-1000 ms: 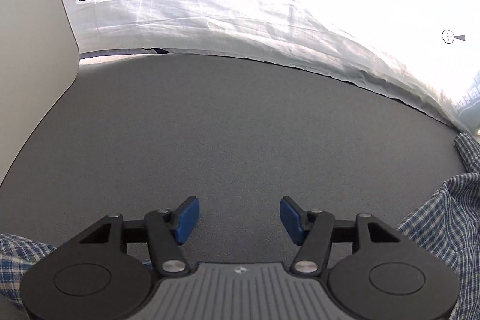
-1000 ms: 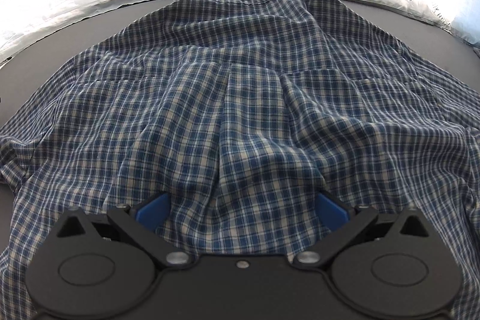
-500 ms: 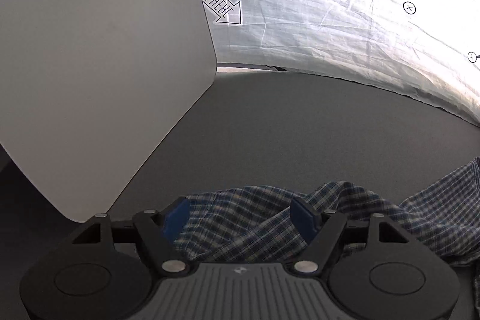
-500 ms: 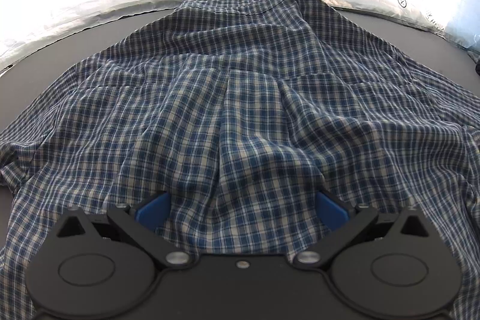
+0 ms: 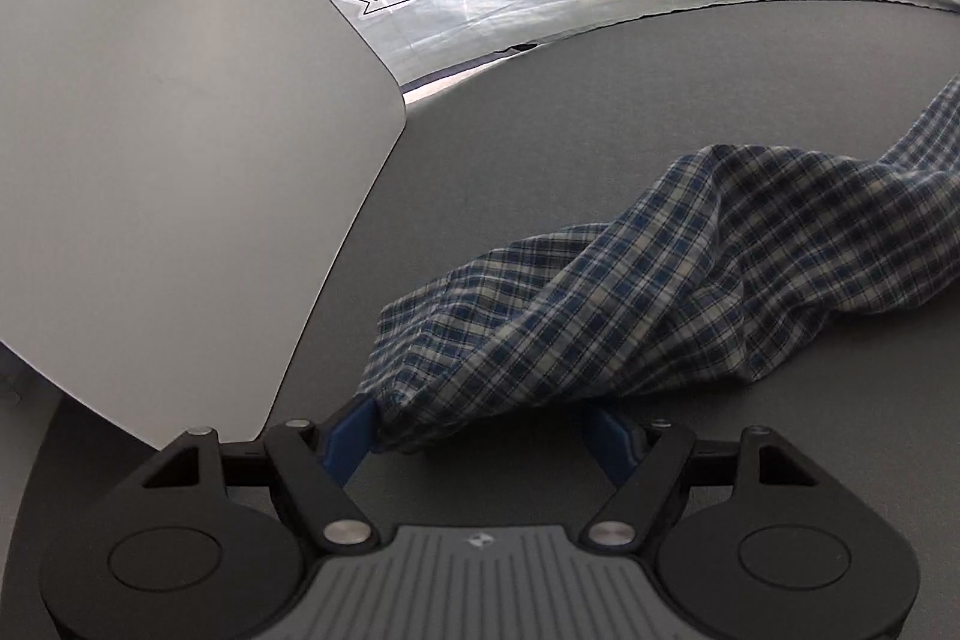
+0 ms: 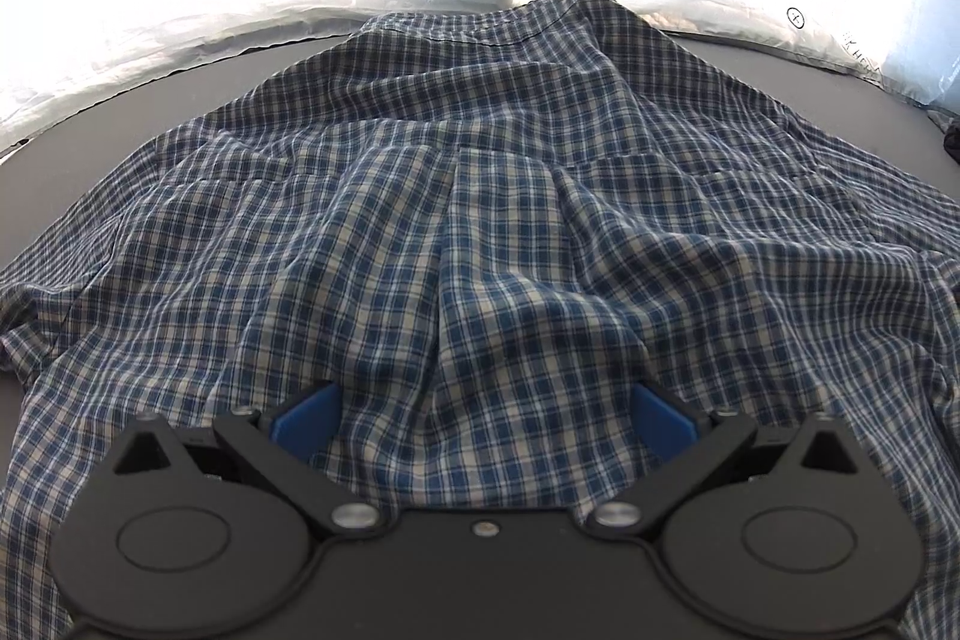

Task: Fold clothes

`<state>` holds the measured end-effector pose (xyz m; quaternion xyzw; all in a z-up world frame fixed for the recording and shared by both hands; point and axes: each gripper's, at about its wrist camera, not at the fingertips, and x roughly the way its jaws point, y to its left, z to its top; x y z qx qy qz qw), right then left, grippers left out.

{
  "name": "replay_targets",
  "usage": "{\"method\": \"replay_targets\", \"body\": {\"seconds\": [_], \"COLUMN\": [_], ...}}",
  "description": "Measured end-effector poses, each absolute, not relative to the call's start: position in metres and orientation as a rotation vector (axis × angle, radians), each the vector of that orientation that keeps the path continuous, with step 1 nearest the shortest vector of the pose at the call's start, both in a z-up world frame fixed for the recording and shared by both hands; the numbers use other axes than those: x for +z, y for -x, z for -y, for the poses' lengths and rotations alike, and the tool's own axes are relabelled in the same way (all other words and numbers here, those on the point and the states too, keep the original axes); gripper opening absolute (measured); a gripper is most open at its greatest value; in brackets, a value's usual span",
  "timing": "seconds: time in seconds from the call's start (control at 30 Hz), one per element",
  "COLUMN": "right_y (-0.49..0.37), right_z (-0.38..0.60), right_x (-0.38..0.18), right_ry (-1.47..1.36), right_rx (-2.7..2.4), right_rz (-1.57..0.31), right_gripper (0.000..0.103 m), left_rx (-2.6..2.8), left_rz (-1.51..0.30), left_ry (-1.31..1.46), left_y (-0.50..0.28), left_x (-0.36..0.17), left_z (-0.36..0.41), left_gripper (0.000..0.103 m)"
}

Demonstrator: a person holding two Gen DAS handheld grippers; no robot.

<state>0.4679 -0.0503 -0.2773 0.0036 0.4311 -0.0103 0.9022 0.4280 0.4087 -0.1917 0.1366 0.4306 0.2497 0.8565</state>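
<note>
Fingers first: my left gripper [image 5: 486,427] stood wide, jaws apart, with a twisted sleeve [image 5: 600,304] of the checked shirt [image 6: 480,232] lying between them, brushing the left pad only, not pinched. My right gripper [image 6: 483,415] was spread wide too, over bunched cloth it did not clamp. That shirt lay across the dark grey table [image 5: 540,130], body to the right, sleeve trailing left toward a pale board [image 5: 180,130]. I judged it light, limp and crease-prone, best taken at a cuff or hem edge.
</note>
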Motion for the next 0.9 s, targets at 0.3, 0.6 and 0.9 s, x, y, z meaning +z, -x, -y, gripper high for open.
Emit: {"method": "replay_targets", "body": {"seconds": [0.3, 0.6, 0.9], "right_y": [-0.467, -0.464, -0.462], "right_z": [0.049, 0.049, 0.048], "right_x": [-0.278, -0.28, -0.28], "right_ry": [-0.009, -0.011, -0.019], "right_rx": [-0.023, -0.027, -0.04], "right_rz": [-0.878, -0.868, -0.851], "right_gripper": [0.103, 0.103, 0.103], "left_rx": [0.539, 0.574, 0.59], "left_rz": [-0.723, -0.801, -0.732], "left_ry": [-0.288, -0.318, -0.169], "left_y": [-0.485, -0.548, -0.504], "left_x": [-0.159, -0.188, -0.169], "left_z": [-0.405, -0.416, -0.434], "left_gripper": [0.081, 0.092, 0.102]}}
